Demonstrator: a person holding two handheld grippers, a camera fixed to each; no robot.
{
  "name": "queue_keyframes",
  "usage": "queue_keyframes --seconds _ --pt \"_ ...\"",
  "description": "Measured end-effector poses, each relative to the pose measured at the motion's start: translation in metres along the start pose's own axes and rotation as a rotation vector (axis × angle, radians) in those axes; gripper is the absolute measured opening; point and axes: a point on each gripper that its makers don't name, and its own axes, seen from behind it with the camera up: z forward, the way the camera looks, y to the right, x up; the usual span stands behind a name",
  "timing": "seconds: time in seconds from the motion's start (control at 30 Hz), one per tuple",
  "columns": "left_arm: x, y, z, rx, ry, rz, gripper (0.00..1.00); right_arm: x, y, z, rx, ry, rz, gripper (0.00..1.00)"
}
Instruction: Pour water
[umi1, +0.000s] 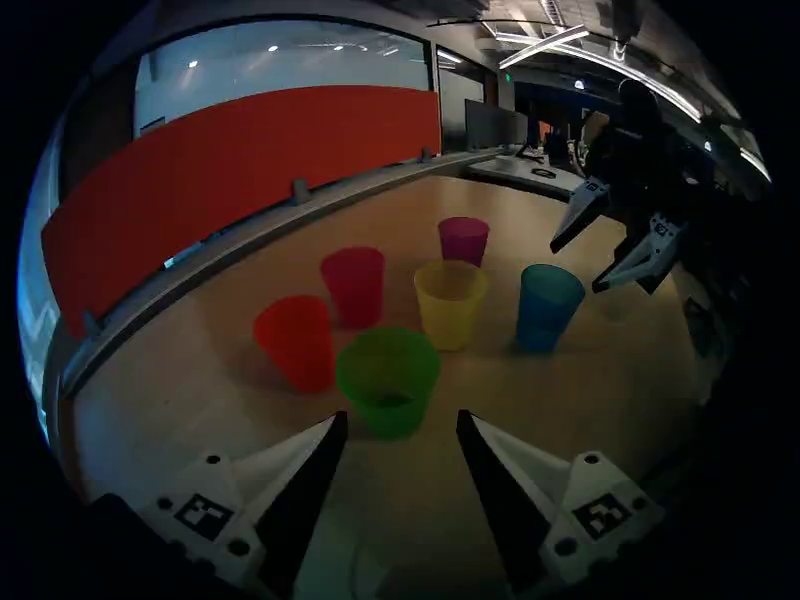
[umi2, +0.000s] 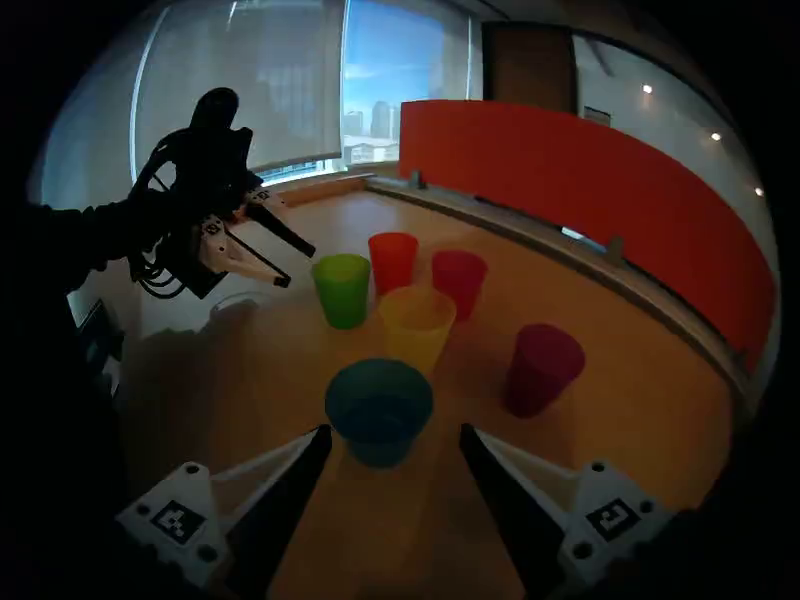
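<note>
Fingers of our left gripper stand spread and empty just short of the green cup, those of our right gripper likewise parted before the blue cup, both cups upright toward the middle of the tabletop, away from its edges.

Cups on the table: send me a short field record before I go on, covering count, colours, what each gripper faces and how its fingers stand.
cups: six, all upright on the wooden table
colours: orange cup, pink cup, purple cup, yellow cup, blue cup, green cup
left gripper: fingers open, green cup straight ahead
right gripper: fingers open, blue cup straight ahead
held: nothing
water: cannot tell in any cup
</note>
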Motion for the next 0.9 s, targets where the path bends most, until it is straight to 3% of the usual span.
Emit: queue_keyframes --seconds 0.47,0.9 --pt "-0.006 0.0 0.022 -0.017 -0.041 0.01 0.8 -0.006 -0.005 0.02 0.014 -0.015 -0.001 1.0" --pt "-0.009 -0.01 0.041 -0.017 -0.07 -0.004 0.8 -0.01 -0.008 0.039 0.026 -0.021 -0.005 0.99"
